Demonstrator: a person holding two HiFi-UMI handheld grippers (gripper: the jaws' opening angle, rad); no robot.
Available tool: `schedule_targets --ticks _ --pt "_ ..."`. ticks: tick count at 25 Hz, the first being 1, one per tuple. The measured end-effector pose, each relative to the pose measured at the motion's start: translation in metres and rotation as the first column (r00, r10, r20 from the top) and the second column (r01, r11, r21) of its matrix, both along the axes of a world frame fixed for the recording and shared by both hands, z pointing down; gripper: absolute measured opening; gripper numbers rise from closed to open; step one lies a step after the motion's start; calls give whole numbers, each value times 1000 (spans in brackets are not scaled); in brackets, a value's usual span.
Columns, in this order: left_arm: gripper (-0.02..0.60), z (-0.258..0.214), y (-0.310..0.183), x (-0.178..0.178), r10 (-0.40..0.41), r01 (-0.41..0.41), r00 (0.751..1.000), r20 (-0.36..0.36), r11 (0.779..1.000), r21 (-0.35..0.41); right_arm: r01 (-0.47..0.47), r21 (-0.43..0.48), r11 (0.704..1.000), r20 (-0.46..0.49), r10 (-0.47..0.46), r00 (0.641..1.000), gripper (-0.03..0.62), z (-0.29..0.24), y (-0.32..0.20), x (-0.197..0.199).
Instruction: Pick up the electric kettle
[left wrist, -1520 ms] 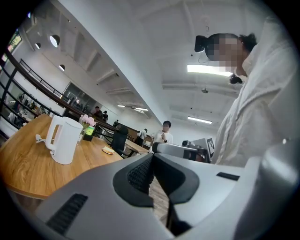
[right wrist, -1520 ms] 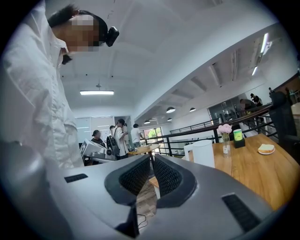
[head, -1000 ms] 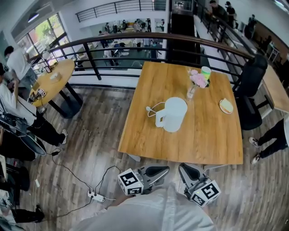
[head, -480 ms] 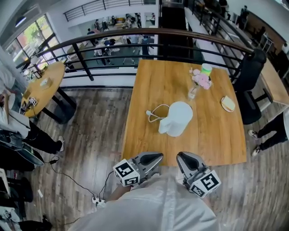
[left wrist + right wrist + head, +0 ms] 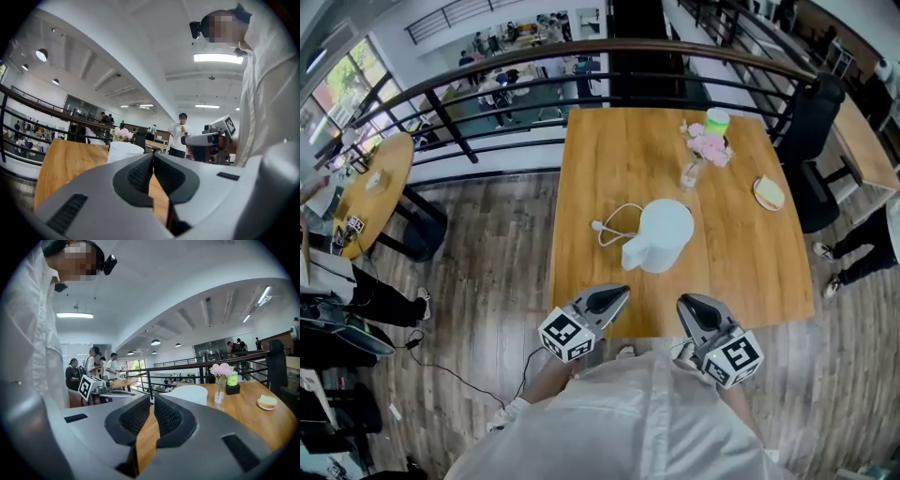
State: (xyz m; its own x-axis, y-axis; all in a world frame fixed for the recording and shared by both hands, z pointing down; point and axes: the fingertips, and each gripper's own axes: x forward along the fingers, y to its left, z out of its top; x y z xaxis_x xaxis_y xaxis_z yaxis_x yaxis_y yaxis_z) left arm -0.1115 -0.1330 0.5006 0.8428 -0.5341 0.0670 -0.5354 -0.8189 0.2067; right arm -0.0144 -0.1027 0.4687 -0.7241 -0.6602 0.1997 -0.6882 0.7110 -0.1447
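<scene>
Left hand-held gripper (image 5: 622, 290) and right hand-held gripper (image 5: 683, 301) point forward, side by side — jaws together, empty.

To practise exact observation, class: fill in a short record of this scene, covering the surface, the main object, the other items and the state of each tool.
surface: square light wooden table
main object: white rounded electric kettle, upright, mid-table, untouched
cord: white cable, looped on the table at the kettle's left
other items: glass vase of pink flowers; small green container; small plate with a pale item on it
left tool: shut, empty, at the table's near edge
right tool: shut, empty, at the table's near edge
</scene>
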Motion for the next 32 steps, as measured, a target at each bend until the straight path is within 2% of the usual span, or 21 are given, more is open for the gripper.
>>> schedule_targets --ticks 4,8,12,17,22,25,32 --pt "6 24 -28 -5 -72 69 994 79 997 45 -15 -8 1000 -15 15 1000 18 9 -17 14" --pt "6 45 -50 -7 -160 141 970 181 984 113 -35 -27 999 -24 35 999 18 21 -24 27" --pt "13 58 -59 -2 -167 148 966 196 983 107 -61 -27 998 -27 60 998 18 27 -29 35" --pt "100 70 -65 -4 -183 163 953 240 981 102 -79 -22 997 -11 79 997 18 25 -33 41" --pt "148 77 -75 -8 -203 182 943 263 978 104 -87 -20 996 -8 87 996 18 25 -36 43" --pt "227 77 -83 -7 -217 194 943 252 974 112 -93 -19 995 -11 93 996 18 25 -36 46" --pt "230 82 -101 -1 -217 191 943 251 974 124 -124 -26 992 -17 124 992 18 28 -35 57"
